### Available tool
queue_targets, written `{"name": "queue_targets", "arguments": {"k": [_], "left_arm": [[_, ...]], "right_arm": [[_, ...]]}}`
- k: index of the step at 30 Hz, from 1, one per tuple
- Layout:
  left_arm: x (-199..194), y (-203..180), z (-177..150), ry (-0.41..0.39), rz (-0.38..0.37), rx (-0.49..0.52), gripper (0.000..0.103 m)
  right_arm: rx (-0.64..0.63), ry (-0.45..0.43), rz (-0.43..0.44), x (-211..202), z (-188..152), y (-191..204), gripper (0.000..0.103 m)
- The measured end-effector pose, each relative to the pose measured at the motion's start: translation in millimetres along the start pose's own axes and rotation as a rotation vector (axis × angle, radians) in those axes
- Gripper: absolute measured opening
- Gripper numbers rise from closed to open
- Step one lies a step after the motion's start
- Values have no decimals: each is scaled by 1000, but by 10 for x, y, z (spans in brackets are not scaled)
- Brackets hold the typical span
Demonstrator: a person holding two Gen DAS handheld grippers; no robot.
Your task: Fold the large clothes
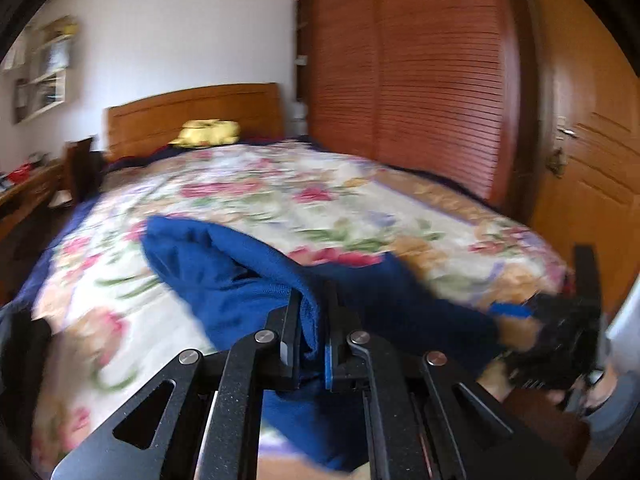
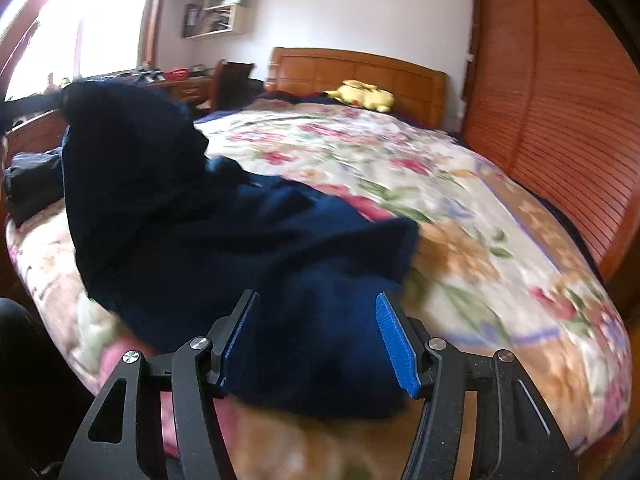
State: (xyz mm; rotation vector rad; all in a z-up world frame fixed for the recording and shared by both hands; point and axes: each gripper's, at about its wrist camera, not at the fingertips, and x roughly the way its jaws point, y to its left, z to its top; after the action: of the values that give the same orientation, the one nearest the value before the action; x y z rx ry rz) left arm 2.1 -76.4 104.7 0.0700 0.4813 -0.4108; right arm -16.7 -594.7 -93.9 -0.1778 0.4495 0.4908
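Blue fleece, the garment [image 1: 224,276], is bunched on the bed [image 1: 280,192] at the foot end, the end away from the headboard [image 1: 192,116]. Your left tool [image 1: 314,332] has its jaws pressed together on a fold of it; the cloth runs up between the pads and spills over the left of the frame toward the headboard. Your right tool [image 2: 318,340] stands with its jaws apart, nothing pinched, though the dark mass of the garment lies right between and just beyond the blue pads [image 2: 396,344].

What the next move turns on, as I judge it: from the right tool the garment stretches away and to the left, its long run heading from the foot edge toward the raised peak on the left side of the bed, where your left tool holds it aloft. So the free edge nearest you lies under the right tool, and that hand is the one placed to take the second hold.

Hard to read: both views are smeared, so hems, sleeves and collar cannot be told apart. In the left view the right tool shows only as a dark blur at the foot corner. Which part of the garment the left tool grips I cannot tell.
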Motion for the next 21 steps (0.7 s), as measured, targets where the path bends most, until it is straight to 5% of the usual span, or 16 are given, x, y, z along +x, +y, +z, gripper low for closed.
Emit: {"name": "queue_targets", "arguments": {"k": [6,13,16,21], "left_arm": [[400,-872,217,60,-183,92,8],[636,-1327,30,198,-231,167,10],[554,-1334,12,184,-210,186,21],[296,-1220,90,105,-199,163,56]], "right_arm": [[80,17,-31,-119,-184,-303,62],[136,-1,-13,-331,-237,-437,62],[148,-17,-6,-372,-225,-455,62],[147,-52,2,-428,-153,-428,62]]}}
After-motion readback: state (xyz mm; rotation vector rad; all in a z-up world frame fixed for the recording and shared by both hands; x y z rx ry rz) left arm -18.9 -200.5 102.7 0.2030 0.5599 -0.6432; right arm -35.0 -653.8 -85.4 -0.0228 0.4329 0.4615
